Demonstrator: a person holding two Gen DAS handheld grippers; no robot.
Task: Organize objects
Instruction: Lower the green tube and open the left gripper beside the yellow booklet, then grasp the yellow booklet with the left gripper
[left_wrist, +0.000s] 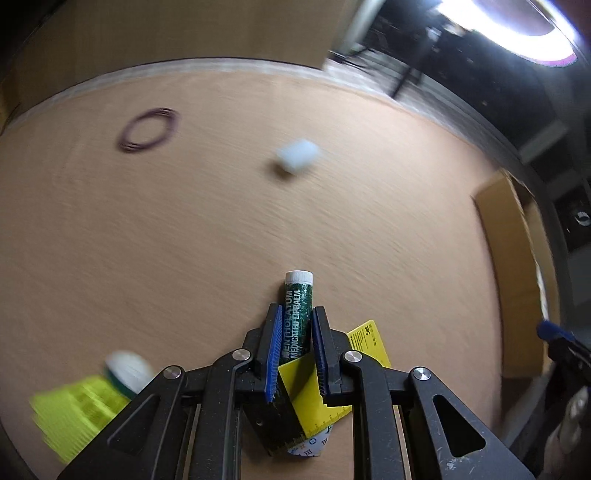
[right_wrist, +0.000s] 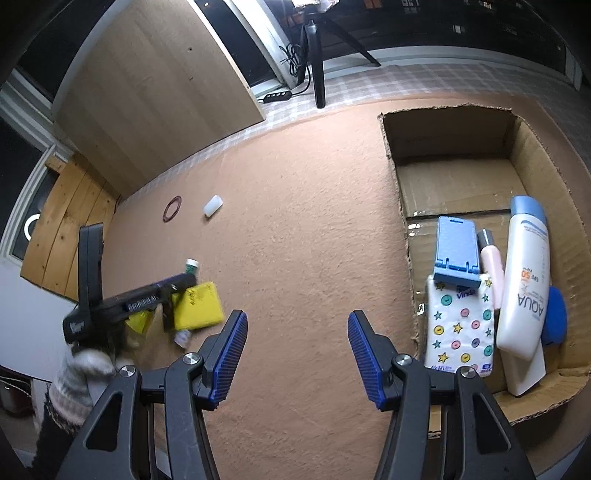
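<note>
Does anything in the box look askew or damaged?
The sunscreen bottle lies tilted, leaning over the items beside it instead of flat. The box has ragged, roughly cut edges. Nothing looks spilled.

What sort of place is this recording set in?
Probably a home room set up for recording: a tan tabletop with toiletries in a cardboard box, a camera tripod behind it, and a wooden cabinet door.
</note>
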